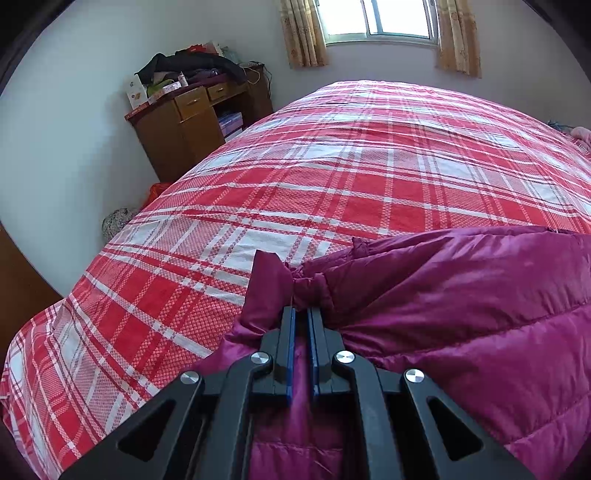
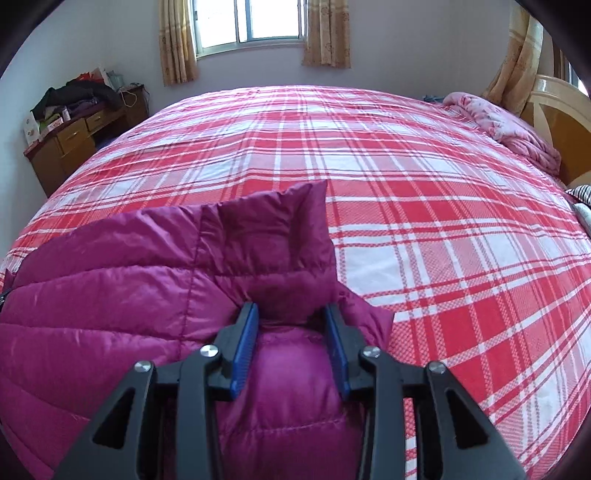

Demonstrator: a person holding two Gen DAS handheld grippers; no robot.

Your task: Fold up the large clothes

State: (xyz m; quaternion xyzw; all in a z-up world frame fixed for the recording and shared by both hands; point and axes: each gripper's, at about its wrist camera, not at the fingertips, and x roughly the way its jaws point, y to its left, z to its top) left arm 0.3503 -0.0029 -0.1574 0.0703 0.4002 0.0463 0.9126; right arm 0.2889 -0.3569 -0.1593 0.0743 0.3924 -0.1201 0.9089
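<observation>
On the near edge of the plaid bed (image 1: 332, 177), the left gripper (image 1: 303, 314) is pinching a bunched corner of the magenta puffer jacket (image 1: 461, 314). Seen from the right, the right gripper (image 2: 291, 314) is straddling a jacket fold, jaws parted, apparently letting go; regrasping should follow.

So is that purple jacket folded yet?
Partly: the jacket lies bunched on the bed, a flap doubled over, no tidy fold.

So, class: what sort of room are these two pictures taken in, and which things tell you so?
Almost certainly a bedroom in a home. A large bed with a red checked sheet fills the view, a wooden desk piled with clothes stands by the wall, and a curtained window sits behind.
</observation>
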